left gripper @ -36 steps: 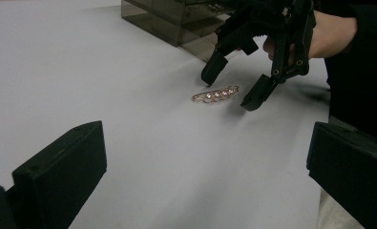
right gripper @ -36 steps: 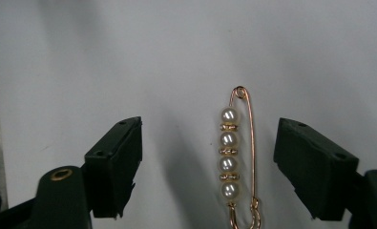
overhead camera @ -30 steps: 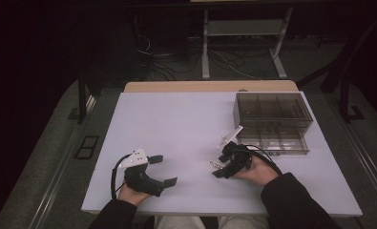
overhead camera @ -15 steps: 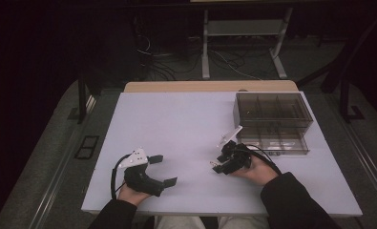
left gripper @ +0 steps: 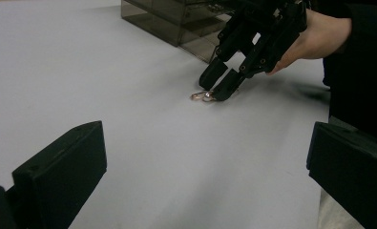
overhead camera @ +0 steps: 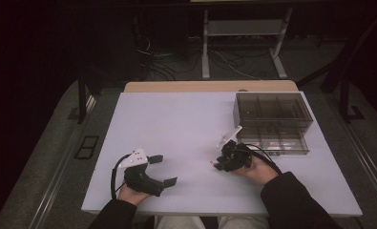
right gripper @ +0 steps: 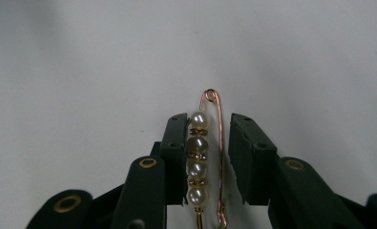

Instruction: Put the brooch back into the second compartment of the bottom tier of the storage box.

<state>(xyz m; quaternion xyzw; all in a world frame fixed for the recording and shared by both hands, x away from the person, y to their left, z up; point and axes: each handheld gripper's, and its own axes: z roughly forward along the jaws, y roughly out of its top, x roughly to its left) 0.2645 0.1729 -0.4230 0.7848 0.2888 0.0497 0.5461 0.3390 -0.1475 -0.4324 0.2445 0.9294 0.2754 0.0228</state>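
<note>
A gold pin with several pearls (right gripper: 197, 157) lies flat on the white table (overhead camera: 176, 124). My right gripper (right gripper: 207, 157) straddles it, jaws narrowly open: the left jaw touches the pearls, and a thin gap separates the right jaw from the wire. In the left gripper view the right gripper (left gripper: 219, 86) tilts down with its tips on the table, and the pin (left gripper: 201, 96) pokes out beside them. In the high view the right gripper (overhead camera: 217, 164) sits right of centre. My left gripper (overhead camera: 163, 170) rests near the front left, wide open and holding nothing, as the left gripper view (left gripper: 205, 181) also shows.
A smoky transparent box (overhead camera: 272, 119) with several compartments stands at the back right of the table, just behind the right hand; it also appears in the left gripper view (left gripper: 176, 24). Dark floor, cables and a metal stand lie beyond the far edge.
</note>
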